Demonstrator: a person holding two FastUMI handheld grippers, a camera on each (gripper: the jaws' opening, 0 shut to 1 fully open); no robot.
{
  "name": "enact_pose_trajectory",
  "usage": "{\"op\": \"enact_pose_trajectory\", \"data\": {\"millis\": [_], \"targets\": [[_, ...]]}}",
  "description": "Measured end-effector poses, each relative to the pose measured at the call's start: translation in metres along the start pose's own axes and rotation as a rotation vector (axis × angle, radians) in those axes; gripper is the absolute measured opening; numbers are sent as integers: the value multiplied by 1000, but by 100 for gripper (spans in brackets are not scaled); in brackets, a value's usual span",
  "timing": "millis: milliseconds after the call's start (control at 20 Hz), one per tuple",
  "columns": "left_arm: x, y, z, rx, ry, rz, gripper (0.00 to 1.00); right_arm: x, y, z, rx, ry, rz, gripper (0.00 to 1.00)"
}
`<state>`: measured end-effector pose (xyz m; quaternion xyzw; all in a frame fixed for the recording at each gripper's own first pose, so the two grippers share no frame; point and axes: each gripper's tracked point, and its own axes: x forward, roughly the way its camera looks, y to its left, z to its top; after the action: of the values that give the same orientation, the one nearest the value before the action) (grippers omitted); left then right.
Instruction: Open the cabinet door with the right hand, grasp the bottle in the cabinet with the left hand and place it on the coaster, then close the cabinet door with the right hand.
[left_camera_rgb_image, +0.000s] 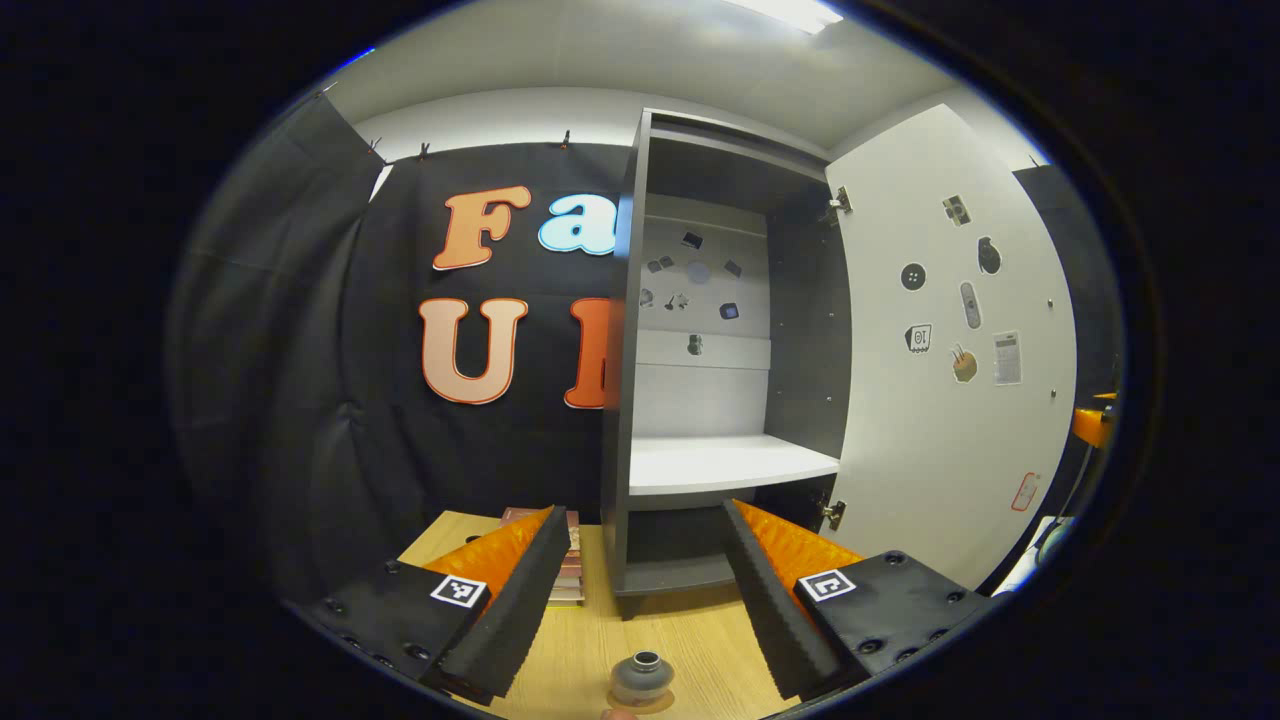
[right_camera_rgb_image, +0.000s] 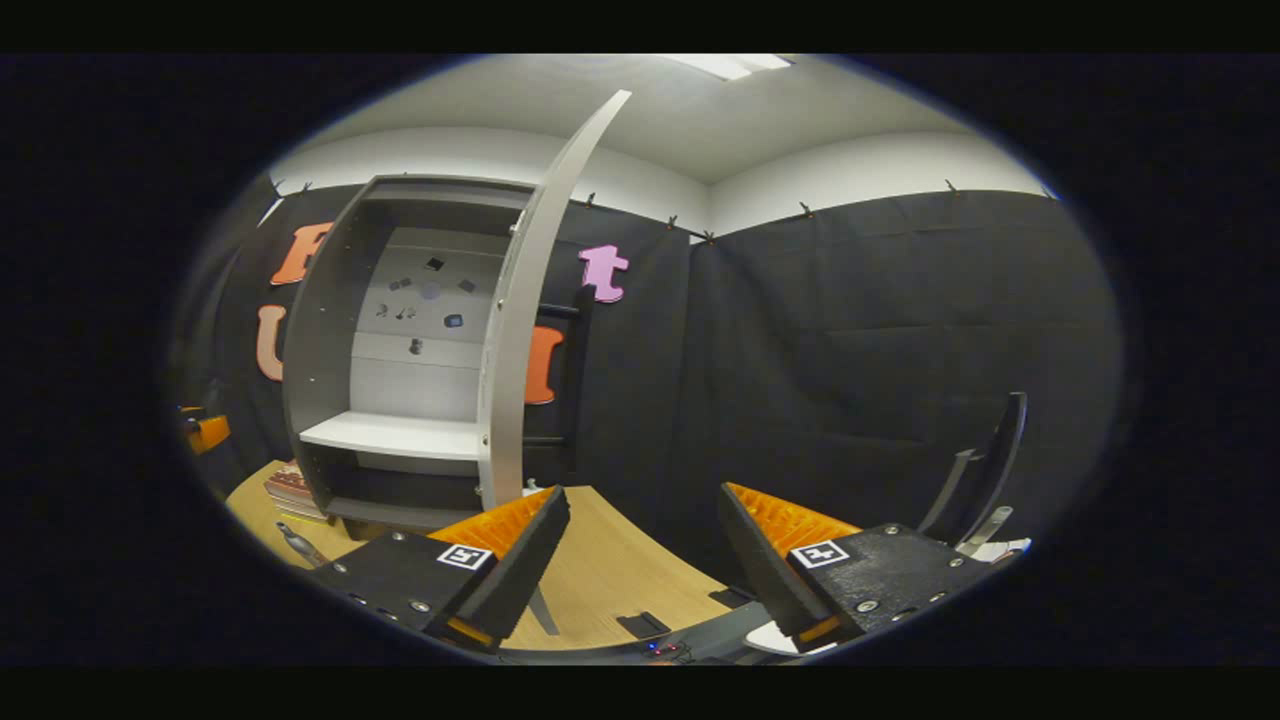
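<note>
Bottle (left_camera_rgb_image: 641, 677) on coaster (left_camera_rgb_image: 655, 703); fingers (left_camera_rgb_image: 510, 600) apart

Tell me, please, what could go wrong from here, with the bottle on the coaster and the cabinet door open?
1. The bottle sits on the coaster right below the open left gripper; pulling away low might tip it.
2. The door stands wide open, and the right gripper hangs open and apart from it; a hurried push could slam it and shake the cabinet.
3. The books lie against the cabinet's left side, where the left gripper could brush them.
</note>
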<state>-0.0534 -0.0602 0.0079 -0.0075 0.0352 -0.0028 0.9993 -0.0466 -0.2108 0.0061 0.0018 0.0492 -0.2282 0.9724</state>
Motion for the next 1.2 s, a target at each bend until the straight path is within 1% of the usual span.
{"op": "enact_pose_trajectory", "data": {"millis": [100,150,250,300,350,500,650,700,850,1000,1150,1200], "targets": [[-6,4,0,-7,1,20,97,2,11,0,22,-7,36,93],[-9,7,0,-13,3,33,98,4,12,0,22,-17,37,89],[-15,10,-2,-28,7,51,99,4,14,1,35,-23,47,89],[-18,12,-2,-28,11,61,98,3,15,2,55,-20,58,89],[-21,15,-2,-24,13,69,99,1,16,1,85,-18,75,89],[-32,19,0,-4,15,93,97,-2,18,1,140,-12,102,87],[-39,20,5,3,13,100,99,-4,23,3,109,-26,111,87],[-41,20,6,0,11,101,99,-6,25,8,101,-36,120,87],[-39,17,8,-13,6,83,98,-10,36,12,103,-46,158,87],[-31,12,12,-5,-7,50,98,-14,56,13,150,-32,198,86],[-21,11,17,-4,-22,12,98,-20,74,16,138,-27,207,86],[-17,12,18,-7,-24,-6,96,-23,78,16,135,-24,203,86]]}}
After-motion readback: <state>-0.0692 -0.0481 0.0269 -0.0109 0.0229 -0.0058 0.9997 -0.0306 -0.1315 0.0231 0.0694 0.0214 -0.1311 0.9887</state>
